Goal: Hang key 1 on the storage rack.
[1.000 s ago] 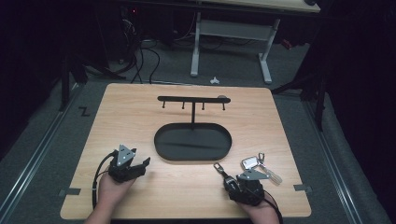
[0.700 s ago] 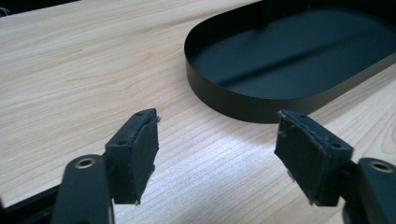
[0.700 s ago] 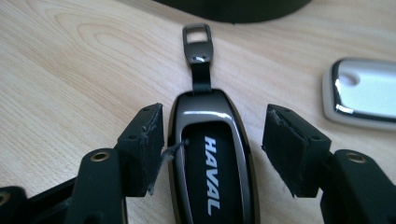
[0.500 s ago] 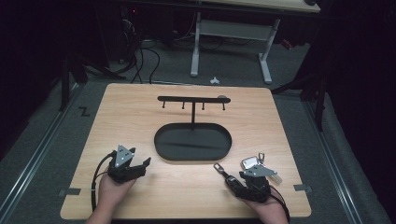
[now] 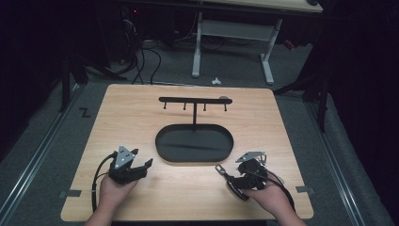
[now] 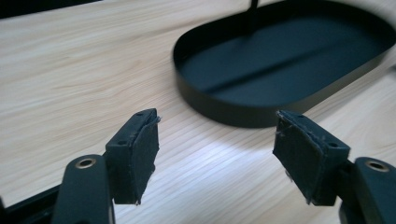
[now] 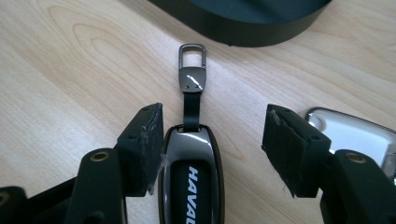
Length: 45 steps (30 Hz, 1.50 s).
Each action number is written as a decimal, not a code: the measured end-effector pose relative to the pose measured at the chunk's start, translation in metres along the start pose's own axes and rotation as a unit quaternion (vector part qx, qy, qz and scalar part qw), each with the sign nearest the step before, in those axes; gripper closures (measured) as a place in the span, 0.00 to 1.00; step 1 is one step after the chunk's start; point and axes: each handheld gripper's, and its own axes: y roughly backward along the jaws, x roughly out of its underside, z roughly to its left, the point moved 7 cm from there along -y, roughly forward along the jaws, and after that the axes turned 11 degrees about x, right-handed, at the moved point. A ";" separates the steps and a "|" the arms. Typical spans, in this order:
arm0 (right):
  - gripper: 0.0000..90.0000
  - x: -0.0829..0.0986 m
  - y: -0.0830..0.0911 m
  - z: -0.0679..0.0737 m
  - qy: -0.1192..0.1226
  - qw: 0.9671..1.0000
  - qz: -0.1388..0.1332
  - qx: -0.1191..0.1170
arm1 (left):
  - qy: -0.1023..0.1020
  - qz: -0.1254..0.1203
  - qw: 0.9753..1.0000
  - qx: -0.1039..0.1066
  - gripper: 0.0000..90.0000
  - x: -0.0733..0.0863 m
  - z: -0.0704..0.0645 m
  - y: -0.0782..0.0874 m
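A glossy black key fob (image 7: pixel 189 177) lettered "HAVA" lies on the wooden table (image 5: pixel 141 122). Its short strap and metal clasp (image 7: pixel 192 65) point at the black oval tray (image 7: pixel 243 28). My right gripper (image 7: pixel 217 135) is open and straddles the fob, its left pad against the fob's side. In the high view the fob (image 5: pixel 227 176) lies at the front right, beside the right gripper (image 5: pixel 241 175). My left gripper (image 5: pixel 141 159) rests at the front left, open and holding nothing. Its jaws (image 6: pixel 219 140) face the tray's rim (image 6: pixel 219 114).
The tray (image 5: pixel 162 148) sits mid-table, with a black post and a hook bar (image 5: pixel 195 100) rising from it. A silver metal object (image 7: pixel 355 133) lies just right of my right gripper. Desk legs and cables stand on the floor beyond the table.
My right hand has shifted a little to the right and the gripper has turned over the key fob. The left gripper has stayed put.
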 end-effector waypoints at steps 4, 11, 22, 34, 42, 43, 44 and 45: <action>0.42 -0.004 -0.009 0.002 0.020 0.998 0.058 0.002 | -0.002 -0.013 1.000 0.013 0.30 -0.005 -0.004 0.003; 0.38 -0.010 -0.017 0.015 0.073 0.990 0.119 -0.015 | -0.012 -0.008 1.000 0.003 0.25 -0.004 -0.003 0.002; 0.42 -0.025 -0.027 0.020 0.108 0.979 0.174 -0.009 | -0.021 0.010 1.000 -0.015 0.27 0.003 0.001 -0.001; 0.60 -0.028 -0.041 0.019 0.097 0.967 0.236 -0.014 | -0.025 0.021 0.999 -0.004 0.29 0.006 -0.002 -0.004; 0.72 -0.033 -0.050 0.018 0.109 0.960 0.257 -0.016 | -0.029 0.026 0.999 -0.001 0.29 0.007 -0.003 -0.005; 0.74 -0.033 -0.050 0.018 0.108 0.959 0.260 -0.016 | -0.029 0.026 0.999 -0.001 0.29 0.007 -0.003 -0.004; 0.75 -0.033 -0.050 0.019 0.108 0.959 0.262 -0.017 | -0.029 0.026 0.999 -0.001 0.29 0.007 -0.003 -0.005; 0.78 -0.033 -0.050 0.019 0.111 0.958 0.263 -0.015 | -0.029 0.026 0.999 -0.001 0.29 0.007 -0.003 -0.004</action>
